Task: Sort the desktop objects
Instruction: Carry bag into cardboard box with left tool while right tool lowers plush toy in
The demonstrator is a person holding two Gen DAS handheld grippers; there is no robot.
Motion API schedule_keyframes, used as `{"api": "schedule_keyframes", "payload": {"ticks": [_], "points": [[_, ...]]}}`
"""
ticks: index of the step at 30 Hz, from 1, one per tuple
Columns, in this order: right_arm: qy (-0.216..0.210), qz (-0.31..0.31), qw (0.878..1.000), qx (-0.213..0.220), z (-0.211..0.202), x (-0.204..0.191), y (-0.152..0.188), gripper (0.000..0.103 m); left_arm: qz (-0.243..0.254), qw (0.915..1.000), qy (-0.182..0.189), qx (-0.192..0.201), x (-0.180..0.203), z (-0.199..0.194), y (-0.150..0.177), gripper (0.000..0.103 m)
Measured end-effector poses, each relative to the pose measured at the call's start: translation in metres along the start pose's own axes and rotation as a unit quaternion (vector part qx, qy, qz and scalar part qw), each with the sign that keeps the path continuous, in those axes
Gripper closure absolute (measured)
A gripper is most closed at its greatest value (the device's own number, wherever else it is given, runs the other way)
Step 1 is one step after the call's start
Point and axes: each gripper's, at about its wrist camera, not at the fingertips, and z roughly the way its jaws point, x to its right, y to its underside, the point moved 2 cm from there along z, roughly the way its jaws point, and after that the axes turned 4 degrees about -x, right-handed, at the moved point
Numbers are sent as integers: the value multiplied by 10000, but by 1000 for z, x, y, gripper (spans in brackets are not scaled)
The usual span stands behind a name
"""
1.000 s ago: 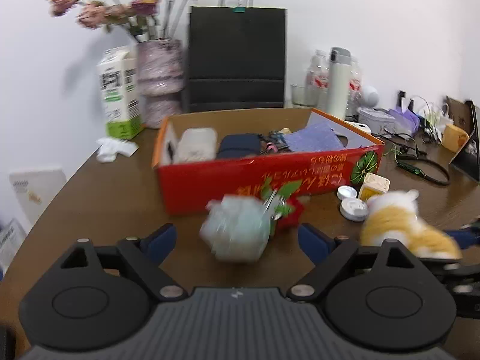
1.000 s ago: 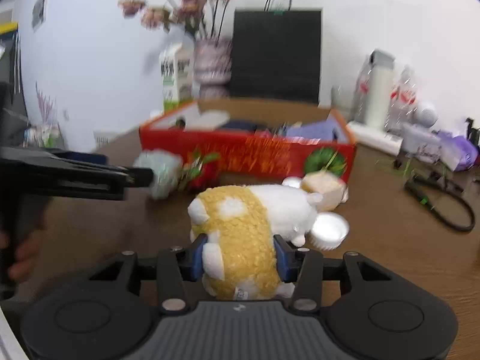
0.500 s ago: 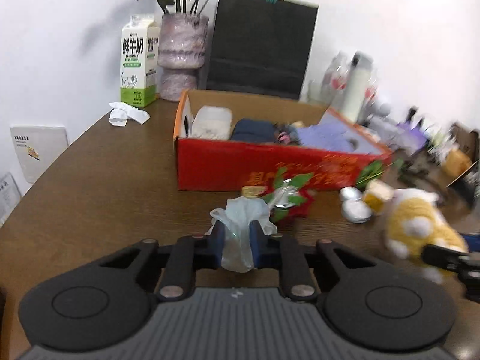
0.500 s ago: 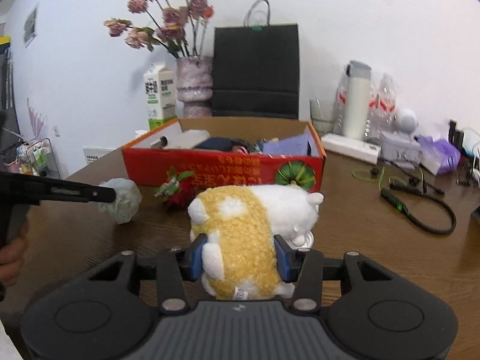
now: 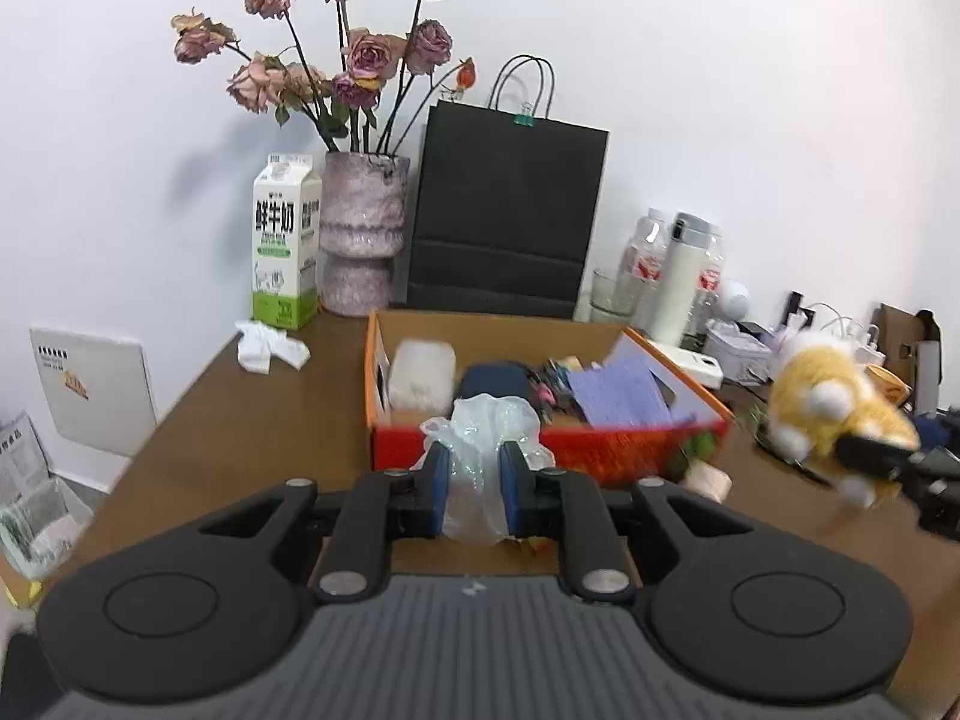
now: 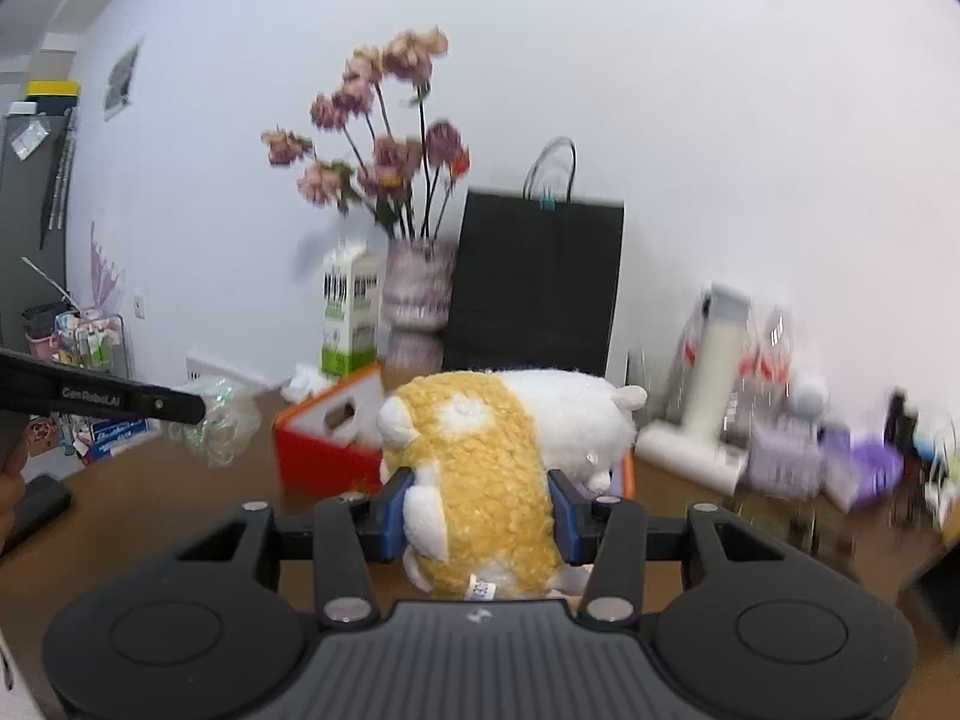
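Left gripper [image 5: 471,489]: clamped on a crumpled clear plastic bag [image 5: 480,456]; both blue pads pressed into its sides.
Plastic bag, position in fingers: pinched at its middle, its upper folds bulging above the pads, its lower end hanging below them; held clear of the table [image 5: 240,420], in front of the near wall of the red box [image 5: 600,450].
Right gripper [image 6: 480,507]: closed around a yellow and white plush toy [image 6: 486,456].
Plush toy, position in fingers: yellow body squeezed between the two pads, white head and ear sticking out past the right finger, label end toward the camera; carried above the table, in front of the red box's right end.
Red box: open-topped, on the table; it held a white pack [image 5: 420,375], a dark blue item [image 5: 495,378] and a purple sheet [image 5: 618,390].
Behind the red box: milk carton [image 5: 285,240], vase of dried roses [image 5: 363,234], black paper bag [image 5: 510,210].
Left of the red box: crumpled white paper [image 5: 270,348].
Right of the red box: white bottle [image 5: 681,276] and blurred clutter, not identifiable.
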Motion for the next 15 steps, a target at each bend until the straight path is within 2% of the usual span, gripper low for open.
{"api": "schedule_keyframes", "payload": {"ticks": [2,5,8,11,14,15], "points": [[-116,-96,9999,1,15,14,-22,58,-28,9999,154,17,-6,11,-22,85],[-133,-63,9994,-319,54,34,-54,58,-203,9995,233,13,-19,39,-55,84],[-28,-13,9971,-758,108,47,-79,58,-358,9988,231,-233,-28,79,-77,84],[-63,279,9910,-1305,173,56,-89,61,-361,9977,138,-565,-30,127,-89,84],[-152,489,9815,-1844,237,60,-84,71,-439,9927,-28,-1126,-39,182,-83,84],[-185,522,9790,-1960,252,54,-82,70,-492,9898,-50,-1338,-43,199,-78,84]]}}
